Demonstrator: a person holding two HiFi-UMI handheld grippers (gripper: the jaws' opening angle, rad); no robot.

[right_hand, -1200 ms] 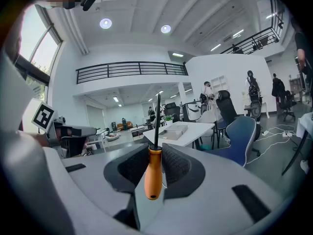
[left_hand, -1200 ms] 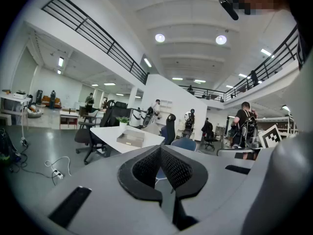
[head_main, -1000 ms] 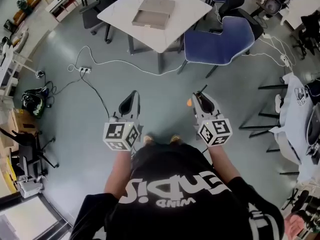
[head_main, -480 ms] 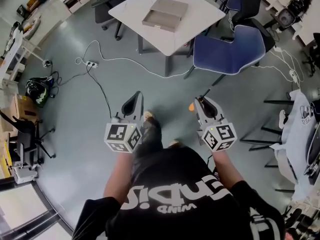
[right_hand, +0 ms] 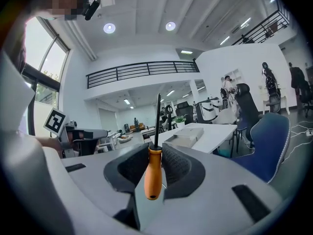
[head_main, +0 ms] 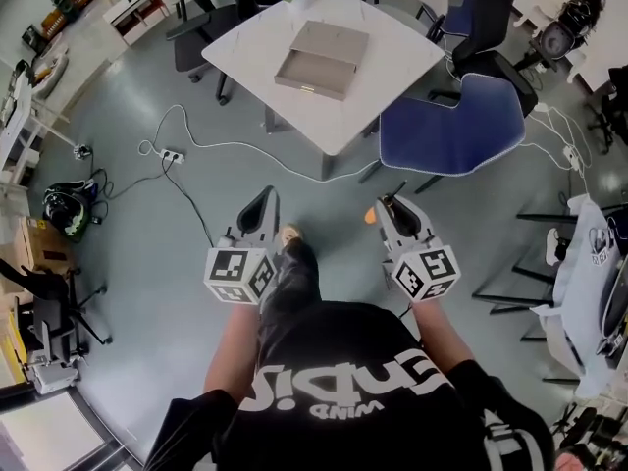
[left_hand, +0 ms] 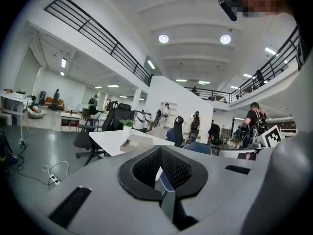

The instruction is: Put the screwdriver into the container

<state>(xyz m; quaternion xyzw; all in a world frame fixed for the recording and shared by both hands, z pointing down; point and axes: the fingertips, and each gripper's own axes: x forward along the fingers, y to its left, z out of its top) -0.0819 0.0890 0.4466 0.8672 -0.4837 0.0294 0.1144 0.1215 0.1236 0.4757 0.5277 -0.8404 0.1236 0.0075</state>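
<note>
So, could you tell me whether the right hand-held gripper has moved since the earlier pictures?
Yes. The right hand-held gripper, holding the screwdriver, has come closer to the white table; the floor between them has narrowed.

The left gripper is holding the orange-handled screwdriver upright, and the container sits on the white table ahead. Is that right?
No: the right gripper holds the orange-handled screwdriver upright, as the right gripper view shows; the left gripper holds nothing. The container sits on the white table ahead.

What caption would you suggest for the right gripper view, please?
Right gripper clamps an orange-handled screwdriver upright, with the container on the white table ahead.
</note>
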